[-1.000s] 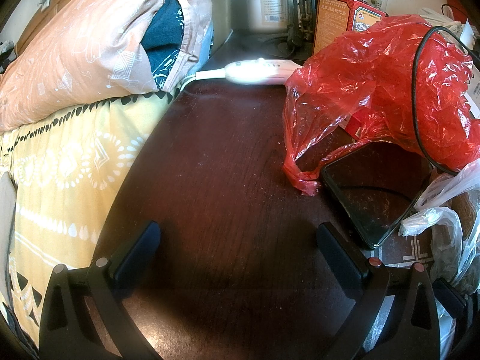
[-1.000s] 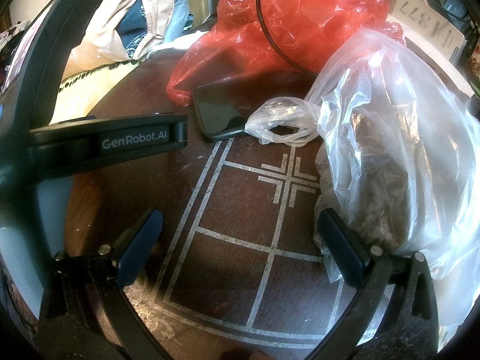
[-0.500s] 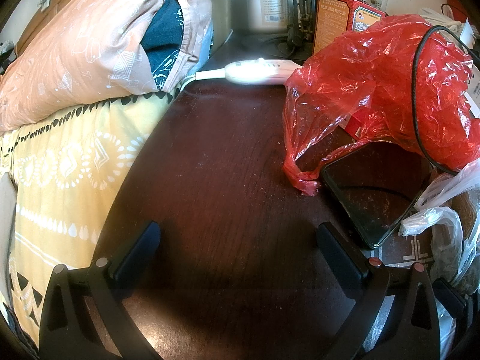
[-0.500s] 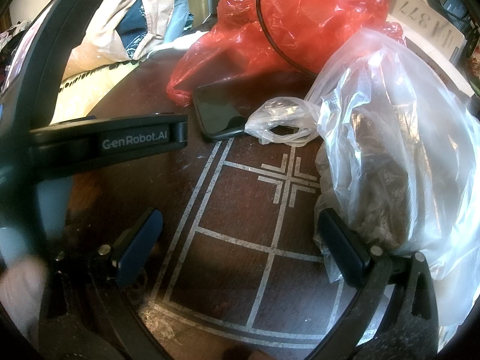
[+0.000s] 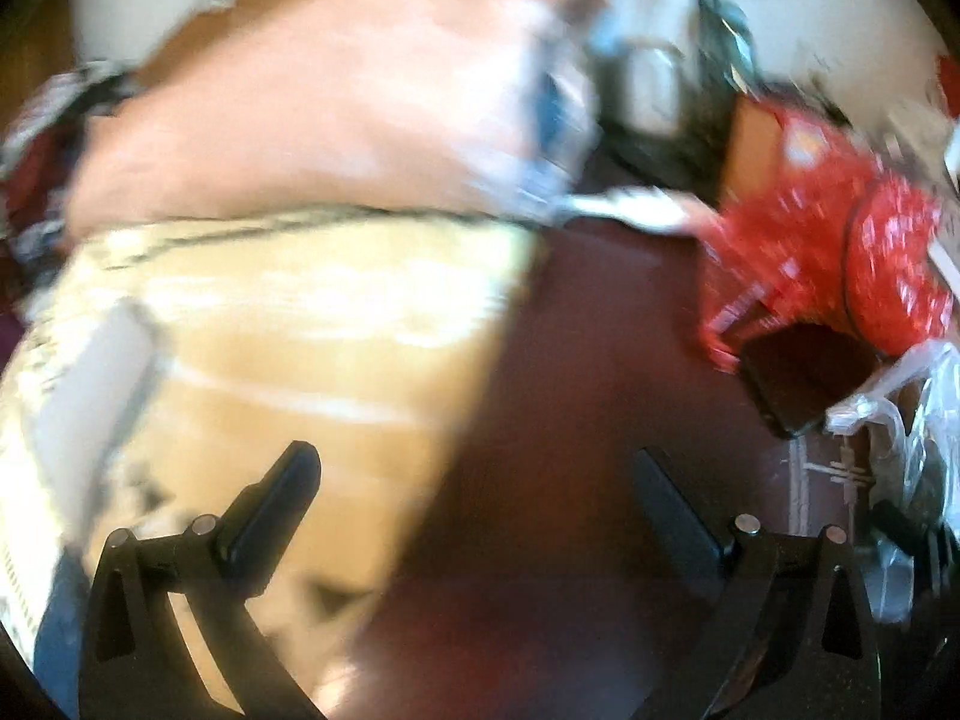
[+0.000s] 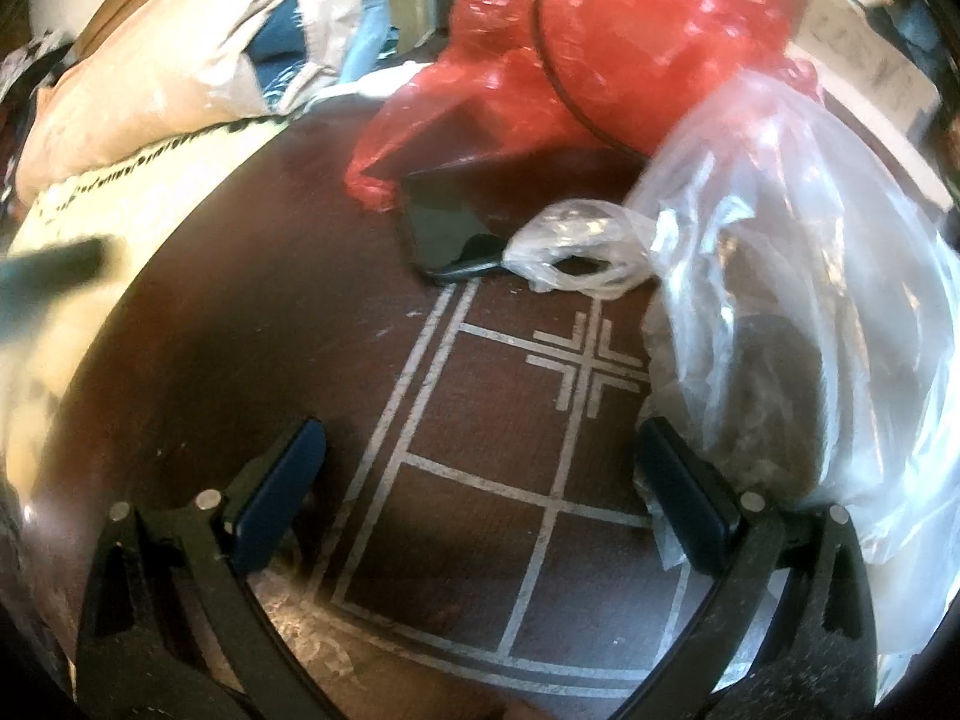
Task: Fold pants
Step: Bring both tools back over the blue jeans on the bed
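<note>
We hold our left hand-held gripper point(image 5: 477, 483) wide open, with nothing in it. Its view is blurry. Its left finger sits over a yellow bed cover point(image 5: 270, 372) and its right finger sits over the dark brown counter point(image 5: 570, 390). A peach pillow point(image 5: 336, 120) lies at the far end of the bed. A grey flat thing point(image 5: 90, 396) rests on the cover at the left, too blurred to name.

Our right hand-held gripper point(image 6: 480, 456) is wide open too, and empty. It hangs over the counter, above white lines painted there like a cross point(image 6: 591, 363). Its right finger is just beside a clear bag point(image 6: 810, 300) with something dark inside. A black phone point(image 6: 447, 228) lies flat on the counter farther off. The clear bag's knot touches the phone's near corner. A red bag point(image 6: 630, 42) sits behind the phone and hangs over its far edge. A black cord point(image 6: 552, 72) runs across the red bag.

We cannot pick out the pants in either view. Some peach and blue cloth point(image 6: 282, 42) is piled by the pillow, but we cannot tell what it is.
</note>
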Tool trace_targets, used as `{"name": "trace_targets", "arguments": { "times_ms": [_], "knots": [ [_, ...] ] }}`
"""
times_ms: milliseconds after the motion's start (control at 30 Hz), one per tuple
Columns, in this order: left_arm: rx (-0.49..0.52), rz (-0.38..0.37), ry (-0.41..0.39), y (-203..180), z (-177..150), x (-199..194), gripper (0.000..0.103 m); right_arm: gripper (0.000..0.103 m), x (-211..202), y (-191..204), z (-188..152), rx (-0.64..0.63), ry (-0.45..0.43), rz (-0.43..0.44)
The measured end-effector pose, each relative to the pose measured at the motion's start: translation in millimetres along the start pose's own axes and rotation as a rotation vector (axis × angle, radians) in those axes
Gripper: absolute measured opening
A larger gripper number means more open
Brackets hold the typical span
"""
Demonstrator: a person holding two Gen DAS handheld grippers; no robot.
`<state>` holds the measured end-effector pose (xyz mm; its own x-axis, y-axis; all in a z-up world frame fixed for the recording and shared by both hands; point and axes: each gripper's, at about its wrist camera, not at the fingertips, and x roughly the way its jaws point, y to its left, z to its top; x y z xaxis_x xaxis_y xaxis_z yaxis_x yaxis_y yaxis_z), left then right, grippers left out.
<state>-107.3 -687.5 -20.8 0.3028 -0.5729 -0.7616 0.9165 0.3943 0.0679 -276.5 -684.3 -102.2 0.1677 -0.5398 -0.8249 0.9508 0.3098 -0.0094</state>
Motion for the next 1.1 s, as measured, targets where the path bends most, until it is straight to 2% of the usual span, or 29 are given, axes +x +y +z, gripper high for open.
{"name": "trace_targets", "arguments": {
  "times_ms": [133,200,233,300,333,433,567,633,667,767,933,1100],
  "knots": [
    [-0.137,0.165,-0.074,82.0,-20.7,-66.7,0.103,0.103,-11.7,17.1,-2.9,-0.089,-0.021,0.056],
    [-0.217,0.273,-0.119,127.7,-38.9,-109.0,0.103,0.103,-22.0,25.9,-6.7,-0.12,-0.027,0.082],
    [-0.242,0.312,-0.132,144.8,-46.8,-125.0,0.103,0.103,-27.4,30.1,-8.3,-0.134,-0.032,0.09],
    [-0.303,0.439,-0.124,185.1,-69.1,-159.4,0.103,0.103,-48.9,39.0,-13.9,-0.15,-0.056,0.139],
    [-0.335,0.487,-0.109,205.8,-83.0,-177.1,0.103,0.103,-66.0,46.5,-18.5,-0.169,-0.077,0.17],
    [-0.459,0.545,-0.108,261.5,-129.7,-227.8,0.103,0.103,-109.2,69.6,-32.5,-0.23,-0.146,0.237],
    [-0.619,0.708,-0.124,320.4,-197.0,-297.5,0.103,0.103,-166.5,109.8,-44.8,-0.329,-0.247,0.359],
    [-0.672,0.78,-0.129,341.9,-224.5,-325.6,0.103,0.103,-202.8,141.9,-50.8,-0.406,-0.322,0.435],
    [-0.693,0.848,-0.131,355.6,-247.0,-348.4,0.103,0.103,-209.7,150.3,-50.3,-0.426,-0.34,0.457],
    [-0.736,0.981,-0.147,383.1,-292.7,-400.0,0.103,0.103,-258.5,205.0,-58.0,-0.538,-0.43,0.586],
    [-0.811,1.093,-0.191,414.3,-359.7,-477.2,0.103,0.103,-335.2,260.5,-81.5,-0.657,-0.532,0.79],
    [-0.869,1.16,-0.217,442.5,-418.9,-535.3,0.103,0.103,-388.2,295.9,-106.1,-0.734,-0.564,0.975]
  ]
}}
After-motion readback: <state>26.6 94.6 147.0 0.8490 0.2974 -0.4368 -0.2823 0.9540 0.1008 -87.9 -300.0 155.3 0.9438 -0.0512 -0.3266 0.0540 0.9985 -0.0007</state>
